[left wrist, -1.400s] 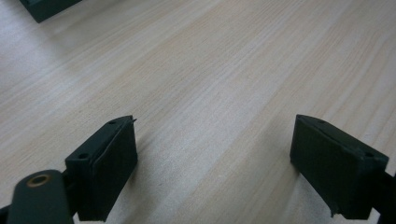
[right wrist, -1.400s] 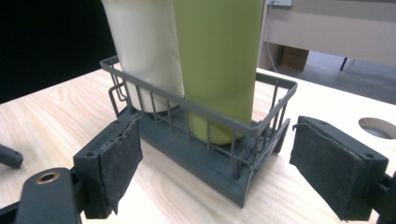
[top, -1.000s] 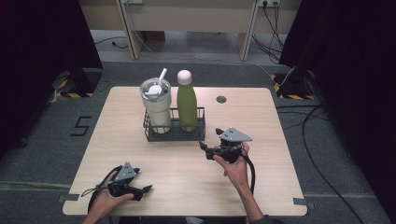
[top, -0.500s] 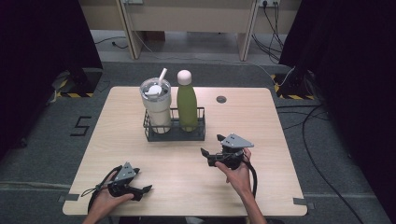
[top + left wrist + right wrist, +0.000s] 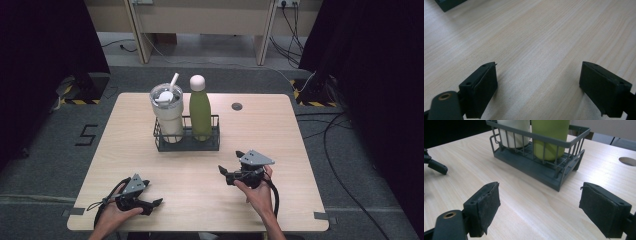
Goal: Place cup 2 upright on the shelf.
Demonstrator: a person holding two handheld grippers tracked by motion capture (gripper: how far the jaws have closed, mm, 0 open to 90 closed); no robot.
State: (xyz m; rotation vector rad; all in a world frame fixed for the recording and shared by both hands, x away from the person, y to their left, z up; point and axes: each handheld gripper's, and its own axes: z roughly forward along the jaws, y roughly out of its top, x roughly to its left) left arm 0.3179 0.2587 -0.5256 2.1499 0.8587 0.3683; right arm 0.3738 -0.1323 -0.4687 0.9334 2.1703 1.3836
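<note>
A dark wire basket stands at the table's middle back. It holds a white tumbler with a lid and straw, and a green bottle with a pale cap. My right gripper hovers in front of the basket's right end, its jaws open and empty. The right gripper view looks past them at the basket, bottle and tumbler. My left gripper rests near the front left edge, jaws wide open over bare wood.
The light wooden table has a round cable hole behind the basket on the right. Cables trail from both grippers over the front edge. Dark floor and curtains surround the table.
My right gripper has drawn back a little from the basket toward the front edge and sunk slightly. The left gripper has stayed where it was.
</note>
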